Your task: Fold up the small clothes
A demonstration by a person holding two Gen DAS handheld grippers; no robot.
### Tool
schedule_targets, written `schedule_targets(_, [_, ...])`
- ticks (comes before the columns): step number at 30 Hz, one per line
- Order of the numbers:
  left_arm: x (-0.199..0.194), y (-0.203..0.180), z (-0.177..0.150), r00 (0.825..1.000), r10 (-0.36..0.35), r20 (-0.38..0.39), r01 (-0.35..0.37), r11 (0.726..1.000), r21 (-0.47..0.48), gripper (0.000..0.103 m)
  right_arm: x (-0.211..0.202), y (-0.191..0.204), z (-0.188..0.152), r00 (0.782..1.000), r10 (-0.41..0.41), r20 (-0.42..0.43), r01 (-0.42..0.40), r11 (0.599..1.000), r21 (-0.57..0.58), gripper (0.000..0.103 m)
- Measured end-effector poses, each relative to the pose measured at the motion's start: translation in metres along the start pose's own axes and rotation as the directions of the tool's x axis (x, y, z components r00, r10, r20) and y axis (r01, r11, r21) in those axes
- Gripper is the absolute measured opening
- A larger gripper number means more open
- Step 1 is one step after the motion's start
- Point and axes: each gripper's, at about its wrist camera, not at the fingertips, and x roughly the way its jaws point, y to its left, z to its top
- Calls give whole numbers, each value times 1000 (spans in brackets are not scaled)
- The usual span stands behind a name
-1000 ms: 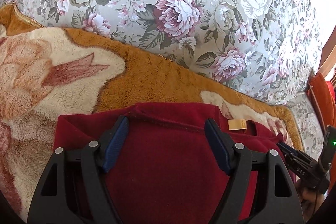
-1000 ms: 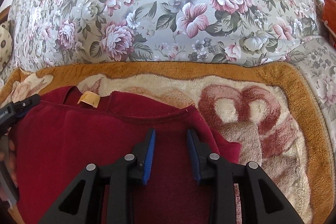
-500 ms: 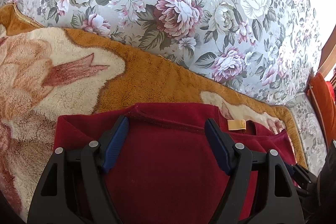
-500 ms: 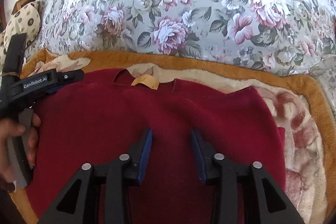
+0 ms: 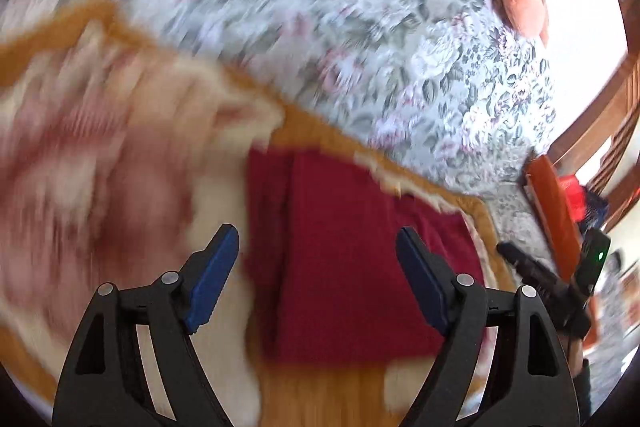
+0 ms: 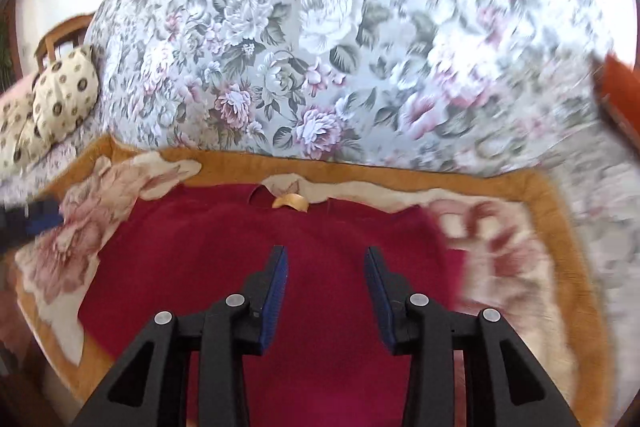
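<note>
A dark red garment lies flat on a plush orange-bordered blanket, its collar and tan label at the far edge. In the left wrist view the garment lies ahead and to the right, blurred by motion. My left gripper is open and empty, raised above the garment's left edge. My right gripper is open and empty, above the garment's middle. The right gripper also shows at the right edge of the left wrist view.
A floral-covered sofa back rises behind the blanket. A spotted cream cushion lies at the far left. An orange cushion and wooden furniture stand at the right. The blanket spreads wide to the left.
Both grippers have pulled back and up from the garment. The left one has swung left, off the fabric, with heavy blur. The right gripper's jaws have opened wider.
</note>
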Motion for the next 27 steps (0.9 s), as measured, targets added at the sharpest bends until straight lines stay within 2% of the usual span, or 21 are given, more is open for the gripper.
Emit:
schedule_targets(2, [-7,14,-33,999,-37,-8,36,997,-61,81,-24,1,-10,1000,-7,8,7,1000,-27,41])
schedule_targets(4, [-11,23,-68,996,-91,-2,90,987,-130,81,-40,-2,-33,999,39,32,-39,999,-17,41])
schedule_targets(6, [-2,25,-93,989,-147,-22,141,975,-174,81,-41,-5,-48,998,57,25,-57,998,2,41])
schedule_targets(7, [2,23,-99,988,-154,-26,148,975,-165,81,-40,-6,-57,997,66,28,-67,998,13,41])
schedule_targets(9, [3,11,-101,990,-138,22,139,985,-103,82,-31,-1,-56,997,47,-64,-46,999,7,41])
schedule_targets(11, [15,6,-96,984,-178,10,178,979,-103,82,-39,5,-50,995,97,2,-97,995,-11,41])
schedule_targets(14, [28,2,-85,982,-190,9,190,978,-91,82,-31,8,-50,993,113,-15,-113,994,9,41])
schedule_targets(17, [37,9,-71,979,-199,44,203,969,-138,82,-14,10,-52,992,121,-47,-119,992,43,41])
schedule_targets(21, [40,16,-61,982,-167,93,186,951,-249,82,1,21,-46,985,162,-58,-158,985,70,41])
schedule_targets(24, [39,24,-56,981,-159,115,190,920,-343,82,4,38,-40,981,187,-43,-185,981,55,41])
schedule_targets(27, [34,44,-51,965,-210,158,261,838,-480,82,9,51,-36,977,211,-42,-209,977,51,41])
